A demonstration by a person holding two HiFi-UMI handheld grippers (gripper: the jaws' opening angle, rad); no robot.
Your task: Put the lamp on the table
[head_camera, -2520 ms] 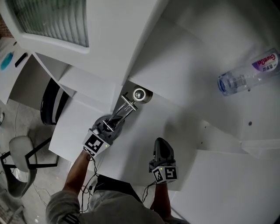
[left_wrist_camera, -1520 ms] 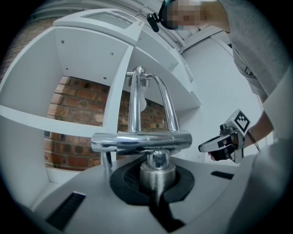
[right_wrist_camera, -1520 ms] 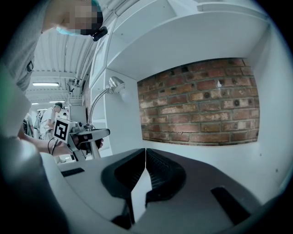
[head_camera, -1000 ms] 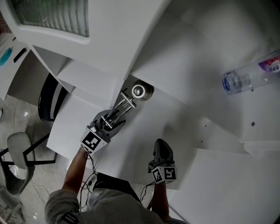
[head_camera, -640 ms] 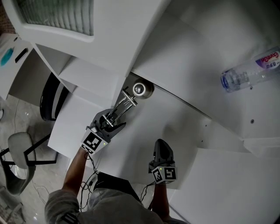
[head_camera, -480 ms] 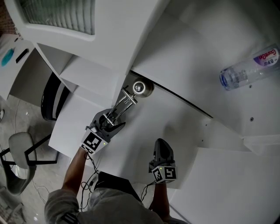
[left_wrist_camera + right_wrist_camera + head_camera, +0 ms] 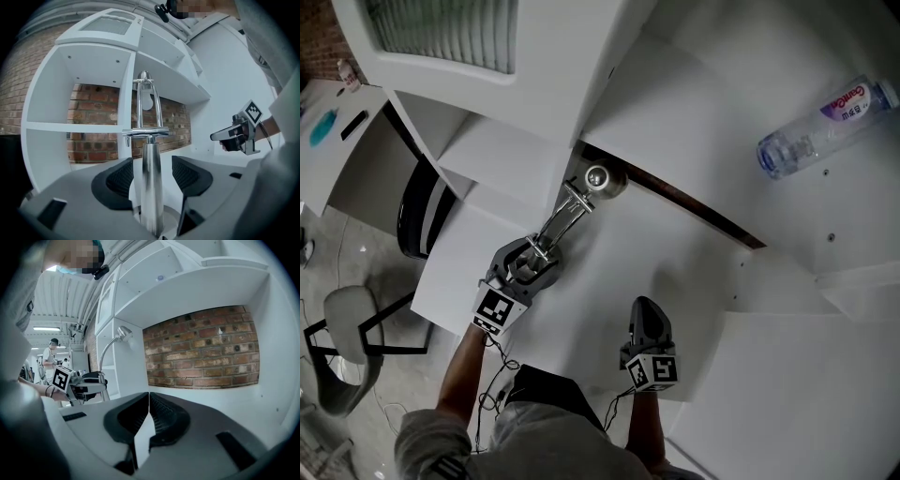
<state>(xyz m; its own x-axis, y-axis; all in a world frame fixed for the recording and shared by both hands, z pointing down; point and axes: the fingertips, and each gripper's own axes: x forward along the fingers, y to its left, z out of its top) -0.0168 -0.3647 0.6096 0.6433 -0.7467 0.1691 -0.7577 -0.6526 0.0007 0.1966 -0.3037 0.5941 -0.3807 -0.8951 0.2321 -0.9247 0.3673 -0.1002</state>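
A chrome desk lamp (image 7: 560,221) stands on the white table (image 7: 609,272), its round head (image 7: 598,178) towards the shelf unit. My left gripper (image 7: 531,262) is open around the lamp's lower stem (image 7: 151,187), which rises between the two black pads with a gap on each side. My right gripper (image 7: 649,321) rests to the right near the table's front edge, shut with nothing in it; its pads meet in the right gripper view (image 7: 149,413). That view also shows the lamp (image 7: 111,347) and my left gripper (image 7: 86,385) off to the left.
A white open shelf unit (image 7: 516,141) with a brick wall behind it stands just beyond the lamp. A clear plastic bottle (image 7: 820,127) lies on a white surface far right. A chair (image 7: 347,319) and a dark round object (image 7: 417,211) are on the floor left of the table.
My left gripper's jaws have spread apart off the lamp stem, which now stands free between them. The right gripper has stayed where it was.
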